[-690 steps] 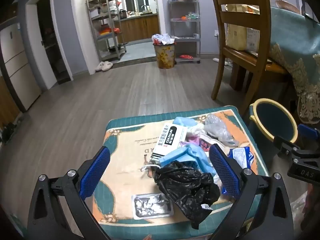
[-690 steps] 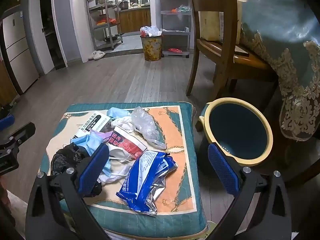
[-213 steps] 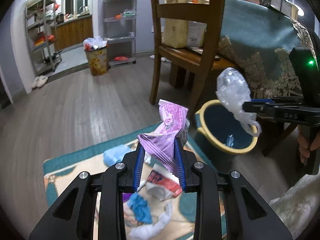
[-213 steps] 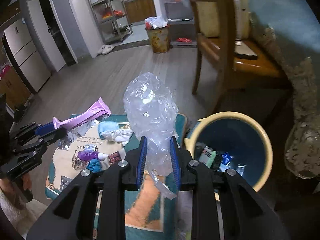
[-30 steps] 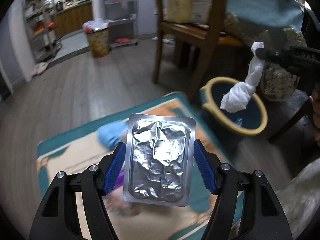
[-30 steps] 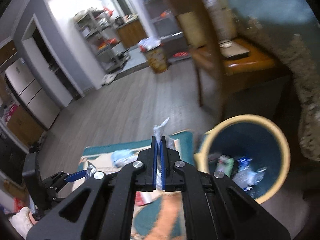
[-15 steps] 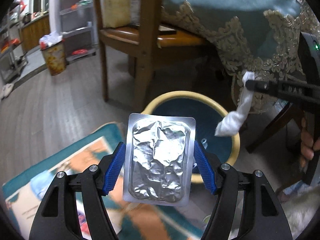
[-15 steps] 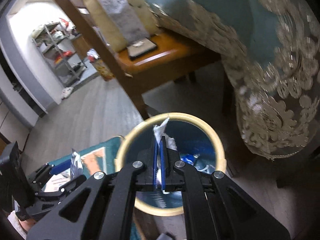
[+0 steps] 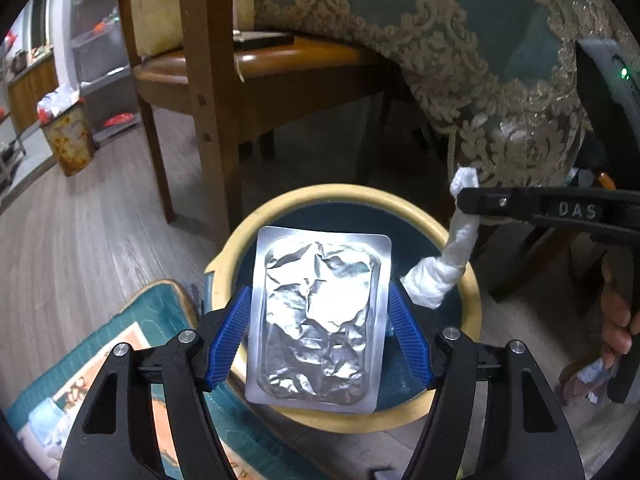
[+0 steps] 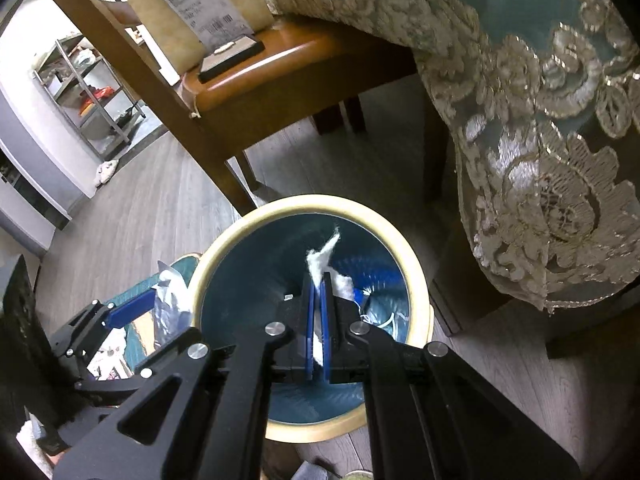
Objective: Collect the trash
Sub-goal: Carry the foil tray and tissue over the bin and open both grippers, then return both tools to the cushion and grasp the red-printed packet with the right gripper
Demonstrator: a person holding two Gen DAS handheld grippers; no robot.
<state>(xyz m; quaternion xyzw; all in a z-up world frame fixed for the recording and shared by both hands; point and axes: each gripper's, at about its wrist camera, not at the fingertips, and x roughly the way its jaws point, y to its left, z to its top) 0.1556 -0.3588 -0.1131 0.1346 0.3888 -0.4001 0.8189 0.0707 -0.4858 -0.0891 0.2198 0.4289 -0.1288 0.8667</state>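
Note:
My left gripper [image 9: 319, 330] is shut on a silver foil blister pack [image 9: 318, 320] and holds it upright over the near rim of the round bin with the yellow rim [image 9: 404, 204]. My right gripper [image 10: 318, 320] is shut on a white crumpled tissue [image 10: 320, 264] and holds it over the bin's [image 10: 312, 202] dark blue mouth. In the left wrist view the right gripper [image 9: 464, 202] comes in from the right with the tissue [image 9: 444, 268] hanging above the bin. Some trash lies inside the bin [image 10: 380, 304].
A wooden chair [image 9: 224, 72] stands just behind the bin, with a lace-edged teal tablecloth [image 9: 460, 40] hanging at the right. The teal and orange cushion [image 9: 132, 340] with remaining trash is at the lower left. A far patterned bin [image 9: 70, 140] stands on the wood floor.
Both grippers have moved closer to the bin. The blister pack now sits over the bin's near rim and the tissue hangs over its mouth.

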